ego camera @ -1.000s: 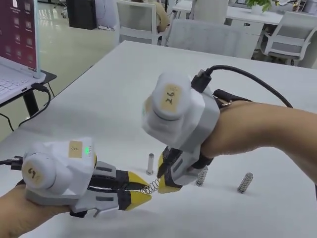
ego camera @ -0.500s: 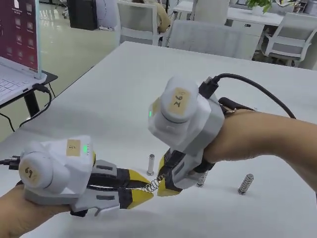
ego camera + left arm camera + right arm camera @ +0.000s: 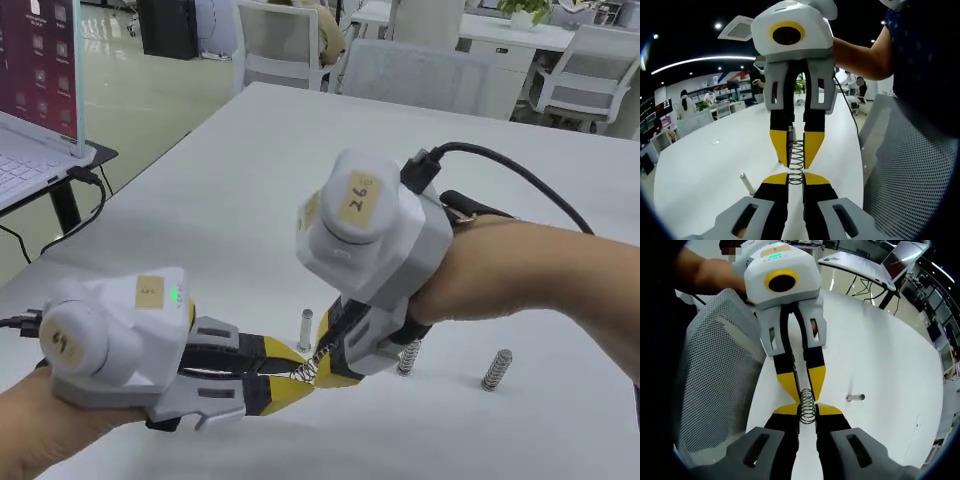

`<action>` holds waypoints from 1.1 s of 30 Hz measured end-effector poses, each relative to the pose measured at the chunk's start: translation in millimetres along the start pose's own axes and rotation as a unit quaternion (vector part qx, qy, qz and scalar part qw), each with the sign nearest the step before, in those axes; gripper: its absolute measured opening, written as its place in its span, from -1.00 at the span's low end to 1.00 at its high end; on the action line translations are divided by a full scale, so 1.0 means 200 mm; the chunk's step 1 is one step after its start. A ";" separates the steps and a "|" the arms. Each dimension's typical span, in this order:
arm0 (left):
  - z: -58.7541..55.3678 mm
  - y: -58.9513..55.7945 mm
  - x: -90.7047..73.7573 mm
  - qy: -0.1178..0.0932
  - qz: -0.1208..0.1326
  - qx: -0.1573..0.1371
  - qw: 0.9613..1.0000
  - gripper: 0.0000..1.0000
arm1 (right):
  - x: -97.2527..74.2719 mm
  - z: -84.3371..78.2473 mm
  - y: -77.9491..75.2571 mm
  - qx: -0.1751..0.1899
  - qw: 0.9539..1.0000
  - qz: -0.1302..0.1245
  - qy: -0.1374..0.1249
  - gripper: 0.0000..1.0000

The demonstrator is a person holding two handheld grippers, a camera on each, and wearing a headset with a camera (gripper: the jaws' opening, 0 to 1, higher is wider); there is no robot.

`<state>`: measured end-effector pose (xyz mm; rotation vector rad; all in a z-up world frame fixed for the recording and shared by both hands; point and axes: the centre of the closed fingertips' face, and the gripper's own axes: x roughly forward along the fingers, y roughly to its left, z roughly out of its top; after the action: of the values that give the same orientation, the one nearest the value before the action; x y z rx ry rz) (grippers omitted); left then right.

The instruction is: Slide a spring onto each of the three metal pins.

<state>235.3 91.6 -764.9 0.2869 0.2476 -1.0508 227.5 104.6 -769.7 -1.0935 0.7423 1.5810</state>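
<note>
A wide white desk (image 3: 250, 180) carries everything. Over its near part the left hand-held gripper (image 3: 290, 378) reaches in from the left and the right hand-held gripper (image 3: 328, 372) comes down from the right, their yellow tips almost meeting. A thin coiled metal spring (image 3: 303, 371) spans the small gap between them. Each hand-held gripper has its jaws drawn narrow on one end of it, as both gripper views show. Just beyond the tips a short bare metal pin (image 3: 305, 328) stands upright on the desk. To the right a second coiled spring (image 3: 408, 355) stands upright beside the right hand-held gripper, and a third coiled spring (image 3: 495, 368) stands farther right, well apart from the tips. Whether pins sit inside these two cannot be told.
</note>
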 end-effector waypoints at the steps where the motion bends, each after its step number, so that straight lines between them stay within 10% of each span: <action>1: 0.00 0.00 0.00 0.001 0.000 -0.002 1.000 -0.95 | 0.00 0.00 0.00 -0.001 1.000 0.000 -0.001 -0.82; 33: -0.02 0.01 0.04 0.006 -0.001 -0.008 1.000 -0.95 | -0.04 0.05 0.00 -0.003 1.000 -0.002 -0.003 -0.83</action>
<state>240.1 88.1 -771.6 0.2786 0.2668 -1.0500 225.4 110.0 -759.0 -1.0942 0.7309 1.5841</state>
